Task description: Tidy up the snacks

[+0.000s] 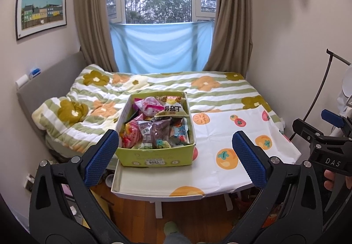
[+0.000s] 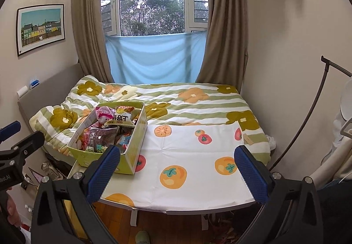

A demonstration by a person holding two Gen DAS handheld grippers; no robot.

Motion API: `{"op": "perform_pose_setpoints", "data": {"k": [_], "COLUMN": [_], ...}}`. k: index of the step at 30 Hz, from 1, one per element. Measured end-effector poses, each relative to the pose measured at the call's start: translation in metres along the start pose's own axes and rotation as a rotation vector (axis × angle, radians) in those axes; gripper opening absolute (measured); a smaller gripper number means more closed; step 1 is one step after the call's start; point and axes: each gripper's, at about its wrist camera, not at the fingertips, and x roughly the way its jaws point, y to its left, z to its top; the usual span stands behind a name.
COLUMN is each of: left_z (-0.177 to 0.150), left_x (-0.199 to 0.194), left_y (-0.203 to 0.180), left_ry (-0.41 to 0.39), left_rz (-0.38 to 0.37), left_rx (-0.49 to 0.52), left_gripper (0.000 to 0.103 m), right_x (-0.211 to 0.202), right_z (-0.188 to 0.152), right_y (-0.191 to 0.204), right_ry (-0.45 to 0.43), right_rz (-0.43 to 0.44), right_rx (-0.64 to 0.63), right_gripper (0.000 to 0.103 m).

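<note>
A yellow-green cardboard box (image 1: pixel 154 158) full of mixed snack packets (image 1: pixel 157 125) stands at the left end of a small table covered with a white fruit-print cloth (image 1: pixel 222 132). It also shows in the right wrist view (image 2: pixel 134 156), with the snack packets (image 2: pixel 105 132) inside. My left gripper (image 1: pixel 176 153) is open and empty, held back from the table's near edge in front of the box. My right gripper (image 2: pixel 176 169) is open and empty, facing the bare cloth (image 2: pixel 189 151) right of the box.
A white lid or tray (image 1: pixel 125 189) lies under the box at the table's front left. A bed with a flowered quilt (image 1: pixel 92 101) sits behind the table. Walls stand close on both sides. A curved lamp stand (image 2: pixel 308 116) rises at right. Wooden floor (image 1: pixel 198 217) lies below.
</note>
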Motion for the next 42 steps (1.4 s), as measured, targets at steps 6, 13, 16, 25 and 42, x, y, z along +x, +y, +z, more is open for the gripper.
{"op": "perform_pose_setpoints", "data": {"k": [6,13,16,25,42], "left_z": [0.0,-0.001,0.0,0.002,0.003], "left_x": [0.001,0.001,0.001,0.005,0.006], "left_y": [-0.005,-0.008,-0.008,-0.011,-0.012], "left_ry": [-0.001,-0.005,-0.004,-0.002,0.002], "left_rz": [0.001,0.006,0.011,0.021,0.035], "left_rx": [0.005,0.001,0.002,0.01,0.006], "left_gripper": [0.103,0.103,0.103,0.103,0.103], "right_x": [-0.004,-0.005,-0.004,0.001,0.003], "right_z": [0.0,0.003,0.004,0.009,0.009], "right_y": [-0.001,-0.002,-0.001,-0.002,-0.001], "right_ry": [0.003,0.004,0.004,0.004,0.006], "right_rz": [-0.004,-0.01,-0.011,-0.017,-0.019], "right_rx": [0.004,0.013,0.014,0.024,0.02], "right_gripper": [0.103,0.103,0.103,0.103,0.103]}}
